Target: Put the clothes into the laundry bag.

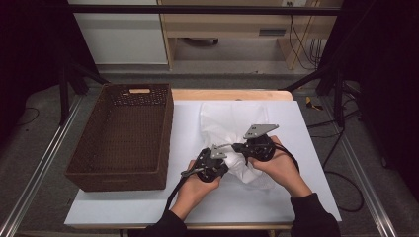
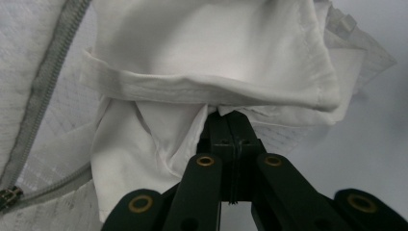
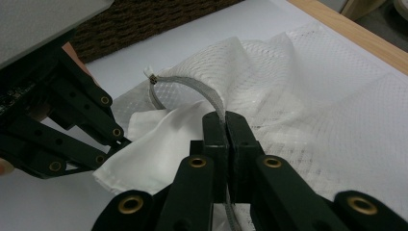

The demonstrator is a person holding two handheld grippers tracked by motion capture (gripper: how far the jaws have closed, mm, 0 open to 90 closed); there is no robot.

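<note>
A white mesh laundry bag (image 1: 232,118) lies in the middle of the table. Its grey zipper (image 3: 192,86) curves up along the open edge. My right gripper (image 3: 224,120) is shut on that zipper edge and holds it raised. A white cloth (image 2: 216,43) lies at the bag's mouth, beside the zipper (image 2: 43,82). My left gripper (image 2: 226,117) is shut on a fold of this cloth. In the high view the left gripper (image 1: 226,167) and the right gripper (image 1: 237,147) are close together over the bag's near end. The right gripper view shows the left gripper (image 3: 124,141) pinching the cloth (image 3: 159,144).
An empty brown wicker basket (image 1: 123,133) stands on the left of the white table cover (image 1: 306,163), its side also in the right gripper view (image 3: 144,19). A wooden table edge (image 1: 227,94) runs along the back. Metal rails flank the table.
</note>
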